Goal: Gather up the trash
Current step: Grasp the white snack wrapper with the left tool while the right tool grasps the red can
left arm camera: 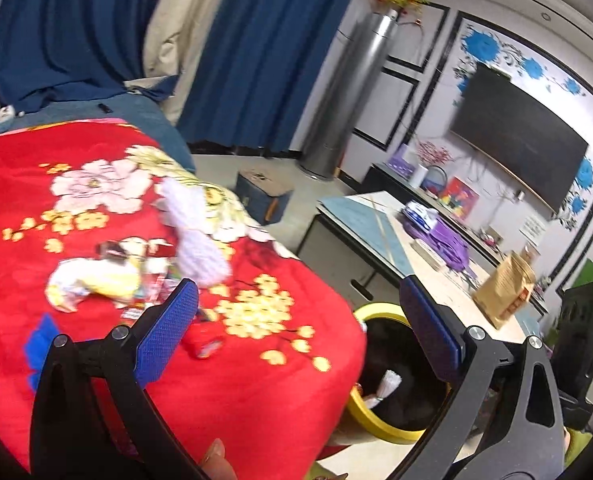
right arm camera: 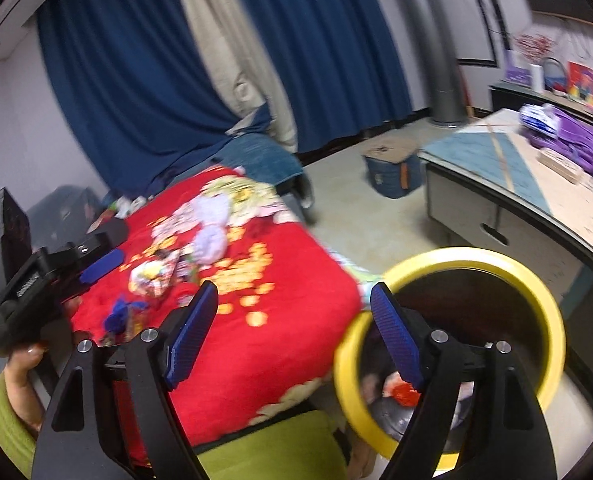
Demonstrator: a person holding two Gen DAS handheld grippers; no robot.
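Loose trash lies on a red flowered blanket [left arm camera: 232,360]: a crumpled yellow-white wrapper [left arm camera: 96,280], a white fluffy wad [left arm camera: 194,236], a small red wrapper [left arm camera: 204,344] and a blue scrap [left arm camera: 42,338]. A yellow-rimmed bin [right arm camera: 552,320] stands at the blanket's right edge with red and white scraps inside; it also shows in the left wrist view [left arm camera: 376,420]. My left gripper [left arm camera: 296,320] is open and empty above the blanket's near corner. My right gripper [right arm camera: 296,320] is open and empty, between blanket and bin. The left gripper also shows in the right wrist view [right arm camera: 96,264].
A low table [left arm camera: 380,216] with a purple bag [left arm camera: 448,240] and a brown paper bag [left arm camera: 508,292] stands right of the bin. A blue box [left arm camera: 262,196] sits on the floor beyond. Blue curtains [left arm camera: 256,48] hang behind.
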